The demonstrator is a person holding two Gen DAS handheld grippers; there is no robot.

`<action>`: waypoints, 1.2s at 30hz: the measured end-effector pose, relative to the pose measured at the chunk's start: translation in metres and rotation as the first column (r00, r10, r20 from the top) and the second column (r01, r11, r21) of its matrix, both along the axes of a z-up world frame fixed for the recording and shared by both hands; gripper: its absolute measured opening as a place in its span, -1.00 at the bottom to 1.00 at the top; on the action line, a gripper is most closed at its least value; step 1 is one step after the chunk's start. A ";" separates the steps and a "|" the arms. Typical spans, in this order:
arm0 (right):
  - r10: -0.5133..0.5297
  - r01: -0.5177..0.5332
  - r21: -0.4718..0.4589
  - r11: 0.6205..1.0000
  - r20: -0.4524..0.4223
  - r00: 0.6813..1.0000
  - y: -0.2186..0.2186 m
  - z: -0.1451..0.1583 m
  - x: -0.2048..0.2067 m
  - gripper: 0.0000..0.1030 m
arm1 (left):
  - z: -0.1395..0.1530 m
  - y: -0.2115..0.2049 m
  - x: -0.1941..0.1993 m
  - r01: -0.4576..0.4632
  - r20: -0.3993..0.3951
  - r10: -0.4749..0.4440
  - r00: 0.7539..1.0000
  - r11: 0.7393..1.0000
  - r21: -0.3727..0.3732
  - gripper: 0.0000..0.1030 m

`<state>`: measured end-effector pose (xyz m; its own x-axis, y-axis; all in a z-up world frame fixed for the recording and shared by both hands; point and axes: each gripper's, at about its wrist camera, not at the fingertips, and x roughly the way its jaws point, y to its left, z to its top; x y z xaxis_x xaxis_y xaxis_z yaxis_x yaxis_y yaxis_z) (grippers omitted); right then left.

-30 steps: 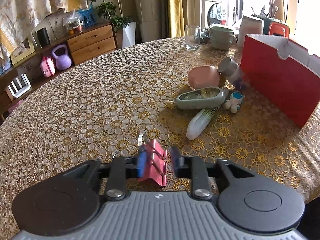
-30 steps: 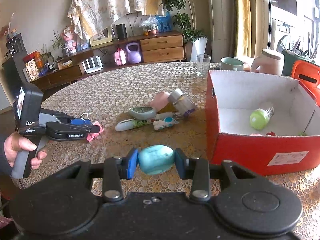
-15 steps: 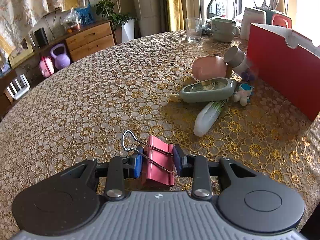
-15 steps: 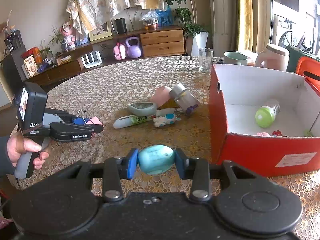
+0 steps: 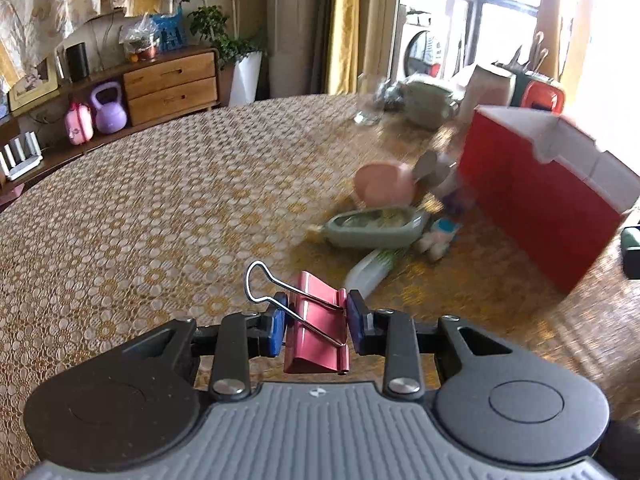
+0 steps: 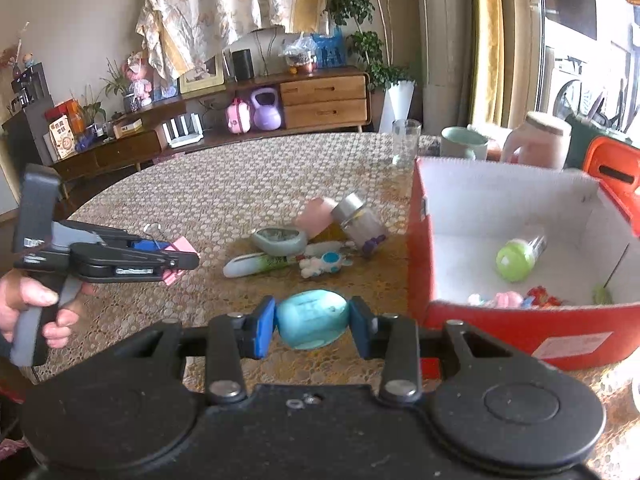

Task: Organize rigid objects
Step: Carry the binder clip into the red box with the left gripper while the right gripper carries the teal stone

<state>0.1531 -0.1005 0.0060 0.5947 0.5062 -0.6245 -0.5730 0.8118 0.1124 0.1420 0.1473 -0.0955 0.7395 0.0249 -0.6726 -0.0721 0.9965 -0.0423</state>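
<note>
My left gripper (image 5: 316, 320) is shut on a pink binder clip (image 5: 318, 330), held clear above the tablecloth; its wire handle sticks up to the left. From the right wrist view the left gripper (image 6: 176, 258) shows at the left with the clip (image 6: 180, 246) in it. My right gripper (image 6: 312, 322) is shut on a turquoise egg-shaped object (image 6: 311, 318), just left of the red box (image 6: 516, 330). The open box holds a green-capped bottle (image 6: 516, 260) and small toys. Loose items lie mid-table: a grey-green case (image 6: 280, 240), a white tube (image 6: 260, 264), a small figure (image 6: 324, 264), a pink cup (image 6: 316, 212), a jar (image 6: 360, 220).
A round table with a gold lace cloth (image 5: 140, 216) carries a glass (image 6: 406, 142), a mug (image 6: 464, 144) and a white jar (image 6: 536, 140) at the back. An orange container (image 6: 612, 164) stands behind the box. A person's hand (image 6: 28, 300) grips the left tool.
The left gripper has lifted the pink clip off the tablecloth and swung toward the red box; the view is blurred. The right gripper keeps still with the turquoise object.
</note>
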 end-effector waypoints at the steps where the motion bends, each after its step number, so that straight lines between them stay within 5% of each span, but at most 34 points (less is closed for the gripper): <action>1: -0.004 0.004 0.000 1.000 0.006 1.000 -0.003 0.002 0.001 -0.26 | 0.006 -0.004 -0.001 0.014 0.010 -0.014 1.000 1.000 -0.009 -0.41; 12: -0.112 0.113 -0.010 0.994 0.068 0.991 -0.049 0.023 0.036 -0.26 | 0.071 -0.069 0.035 0.150 0.074 -0.145 0.987 0.987 -0.064 -0.41; 20: -0.209 0.213 -0.064 0.975 0.063 0.976 -0.085 0.013 0.083 -0.26 | 0.096 -0.137 0.095 0.262 0.042 -0.259 0.965 0.963 -0.068 -0.41; 30: -0.272 0.274 -0.183 0.944 0.040 0.962 -0.115 -0.017 0.126 -0.26 | 0.077 -0.221 0.177 0.347 -0.078 -0.354 0.932 0.934 -0.086 -0.41; 36: -0.262 0.249 -0.236 0.939 -0.025 0.965 -0.123 -0.036 0.147 -0.27 | 0.047 -0.247 0.212 0.329 -0.188 -0.340 0.921 0.940 -0.087 -0.41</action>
